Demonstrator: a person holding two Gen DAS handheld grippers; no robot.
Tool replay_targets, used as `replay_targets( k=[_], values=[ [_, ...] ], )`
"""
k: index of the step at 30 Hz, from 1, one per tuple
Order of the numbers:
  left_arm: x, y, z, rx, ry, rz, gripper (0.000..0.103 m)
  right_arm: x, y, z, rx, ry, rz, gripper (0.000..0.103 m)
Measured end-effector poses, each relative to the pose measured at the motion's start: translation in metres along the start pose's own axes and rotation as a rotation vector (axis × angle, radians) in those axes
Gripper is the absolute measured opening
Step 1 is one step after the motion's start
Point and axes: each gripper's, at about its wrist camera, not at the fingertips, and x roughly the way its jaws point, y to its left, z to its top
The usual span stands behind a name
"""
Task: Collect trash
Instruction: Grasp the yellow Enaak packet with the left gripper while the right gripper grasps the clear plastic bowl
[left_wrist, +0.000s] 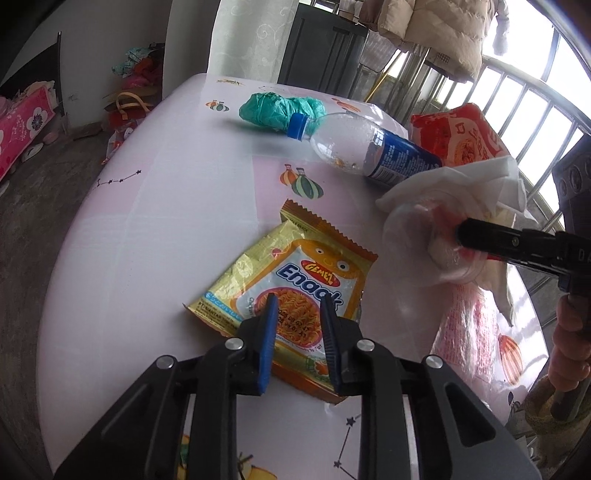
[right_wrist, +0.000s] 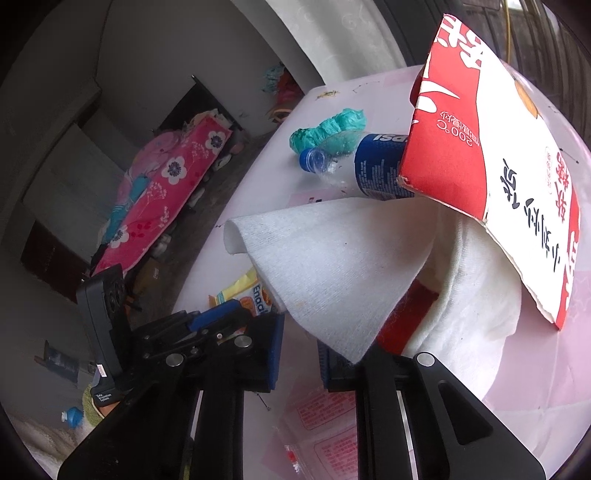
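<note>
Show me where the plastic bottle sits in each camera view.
Left wrist: the plastic bottle lies on its side at upper centre-right, blue cap pointing left.
Right wrist: the bottle shows at upper centre, partly hidden behind the red carton.
Shared landmark: the green bag, just beyond its cap.

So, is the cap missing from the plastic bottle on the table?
No, the bottle lies on its side with its blue cap on the neck.

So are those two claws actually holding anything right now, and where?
The left claw is open above the yellow noodle packet, holding nothing. The right claw pokes into a clear plastic cup stuffed with white tissue; whether it grips the cup cannot be told.
</note>
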Motion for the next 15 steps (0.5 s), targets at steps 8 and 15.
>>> replay_targets(
  k=[8, 15],
  values=[
    [-0.043, 0.001, -0.028, -0.036, -0.115, -0.031, 0.023, 0.003, 0.004, 0.002, 0.003, 0.013, 0.032, 0.026],
    [-0.061, 0.014, -0.036, -0.106, -0.128, -0.003, 0.023, 0.016, 0.005, 0.003, 0.003, 0.031, 0.011, 0.019]
  ],
)
